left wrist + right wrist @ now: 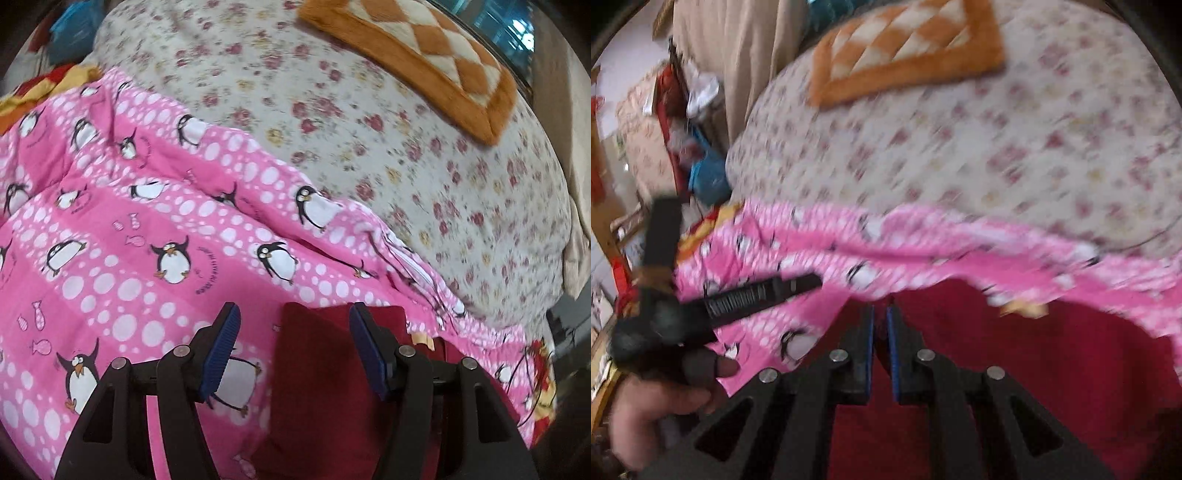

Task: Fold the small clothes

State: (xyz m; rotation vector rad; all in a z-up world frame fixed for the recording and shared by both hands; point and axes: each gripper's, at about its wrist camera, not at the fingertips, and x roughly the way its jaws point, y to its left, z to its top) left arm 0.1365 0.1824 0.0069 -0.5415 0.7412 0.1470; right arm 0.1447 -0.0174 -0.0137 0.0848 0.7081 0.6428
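Observation:
A dark red garment (317, 384) lies on a pink penguin-print quilt (140, 229) on the bed. My left gripper (293, 325) is open and empty, its blue-padded fingers (225, 347) standing over the garment's left part and the quilt. In the right wrist view the same red garment (1052, 369) fills the lower right. My right gripper (880, 314) has its jaws nearly closed at the garment's upper edge; whether cloth is pinched between them is hidden. The left gripper (798, 284) and the hand holding it show at the left of that view.
A floral bedsheet (369, 147) covers the bed beyond the quilt (923, 251). An orange and cream checkered cushion (424, 55) lies at the far side, also in the right wrist view (905, 48). A beige curtain (738, 48) and clutter (701, 166) stand beside the bed.

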